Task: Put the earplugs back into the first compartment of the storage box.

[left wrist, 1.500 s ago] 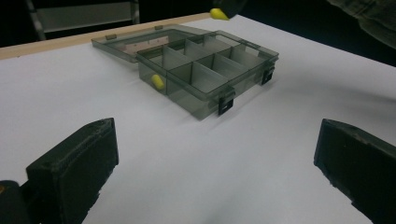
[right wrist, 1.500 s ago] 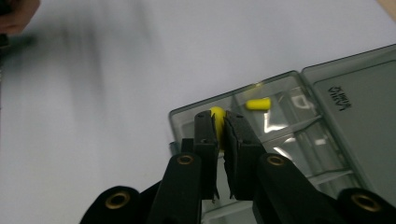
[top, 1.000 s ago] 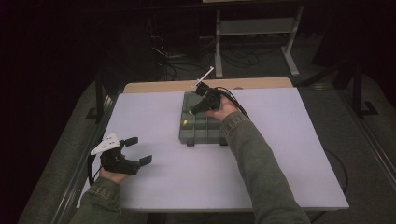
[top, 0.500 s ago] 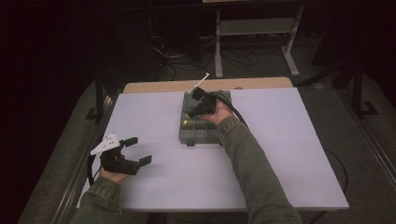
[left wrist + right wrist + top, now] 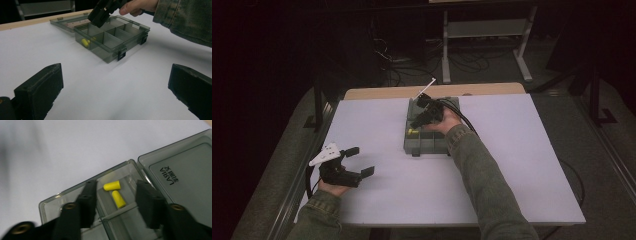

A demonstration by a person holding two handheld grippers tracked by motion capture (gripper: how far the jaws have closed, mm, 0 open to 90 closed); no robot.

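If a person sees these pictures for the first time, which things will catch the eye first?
Probably the two yellow earplugs, bright in a corner compartment of the smoky grey organizer box, near the far middle of the white table with its lid open flat. The right gripper hangs above them, its jaws just opened and empty, and the left gripper rests open near the table's left front.

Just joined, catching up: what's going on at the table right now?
A person is working a gripper in each hand at a white table. The right gripper hangs over an open grey compartment box, its lid folded back. Its jaws have just been opening, with nothing between the pads. Two yellow foam earplugs lie loose in the corner compartment right below the jaws. The left gripper rests open near the table's near left corner, apart from the box.
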